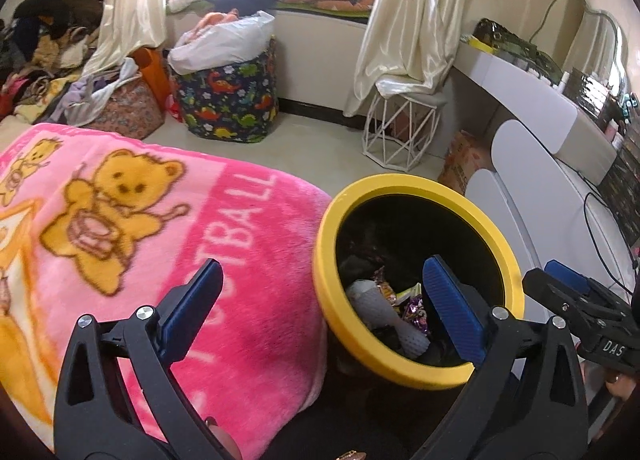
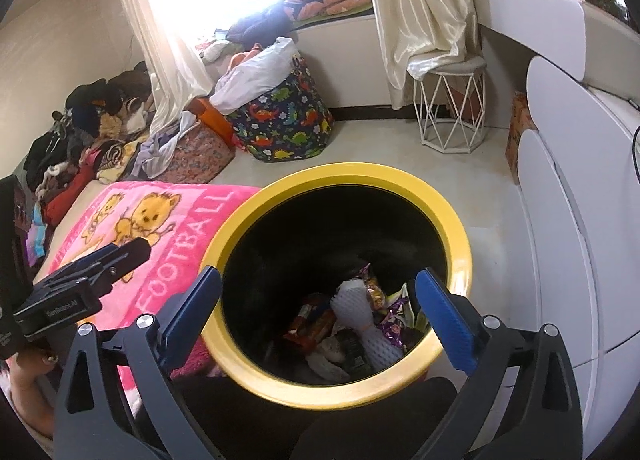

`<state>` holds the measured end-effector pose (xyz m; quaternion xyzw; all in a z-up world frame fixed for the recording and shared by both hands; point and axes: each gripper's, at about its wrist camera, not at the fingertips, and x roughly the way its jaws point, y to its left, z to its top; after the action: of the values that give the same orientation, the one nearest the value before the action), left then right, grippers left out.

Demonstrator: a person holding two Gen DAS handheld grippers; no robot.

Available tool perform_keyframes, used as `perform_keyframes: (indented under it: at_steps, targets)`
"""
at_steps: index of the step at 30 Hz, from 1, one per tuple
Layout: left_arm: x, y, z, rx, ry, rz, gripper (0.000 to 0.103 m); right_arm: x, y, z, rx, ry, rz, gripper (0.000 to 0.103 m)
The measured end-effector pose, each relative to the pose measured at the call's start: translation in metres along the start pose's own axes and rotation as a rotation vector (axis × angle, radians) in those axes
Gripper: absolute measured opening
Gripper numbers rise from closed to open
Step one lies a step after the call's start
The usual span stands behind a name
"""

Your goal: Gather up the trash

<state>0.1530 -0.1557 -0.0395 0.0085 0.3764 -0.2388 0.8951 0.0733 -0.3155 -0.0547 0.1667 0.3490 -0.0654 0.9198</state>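
A black trash bin with a yellow rim [image 1: 400, 183] [image 2: 360, 176] stands on the floor beside a bed with a pink teddy-bear blanket [image 1: 140, 200] [image 2: 180, 212]. Inside lie a white foam net sleeve [image 1: 372, 308] [image 2: 360, 312], shiny purple wrappers [image 1: 416, 308] [image 2: 392, 325] and an orange-red wrapper [image 2: 312, 320]. My left gripper [image 1: 323, 266] hangs open over the bin's left rim and the blanket edge, nothing between its blue pads. Above the bin's mouth my right gripper [image 2: 319, 275] is open and empty. Each gripper shows at the edge of the other's view.
A dinosaur-print basket [image 1: 228, 96] stuffed with white cloth stands near the window wall. A white wire stool [image 1: 404, 128] and a cardboard box [image 1: 464, 160] sit beyond the bin. White rounded furniture [image 1: 540, 180] lines the right. Clothes [image 1: 48, 44] are piled at far left.
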Motion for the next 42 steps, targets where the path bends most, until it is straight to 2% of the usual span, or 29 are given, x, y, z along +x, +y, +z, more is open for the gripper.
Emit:
perform_keyframes:
  at_steps: [10, 21, 34, 42]
  targets:
    - [-0.043, 0.025, -0.017, -0.035, -0.066, 0.062, 0.092, -0.018, 0.034, -0.013, -0.07, -0.068, 0.016, 0.096]
    - [-0.088, 0.057, -0.049, -0.104, -0.158, 0.154, 0.092, -0.043, 0.063, -0.033, -0.143, -0.204, 0.06, 0.097]
    - [-0.129, 0.051, -0.076, -0.047, -0.315, 0.206, 0.092, -0.072, 0.081, -0.061, -0.201, -0.425, 0.02, 0.097]
    - [-0.132, 0.045, -0.085, -0.025, -0.35, 0.214, 0.092, -0.077, 0.086, -0.075, -0.229, -0.498, -0.004, 0.097]
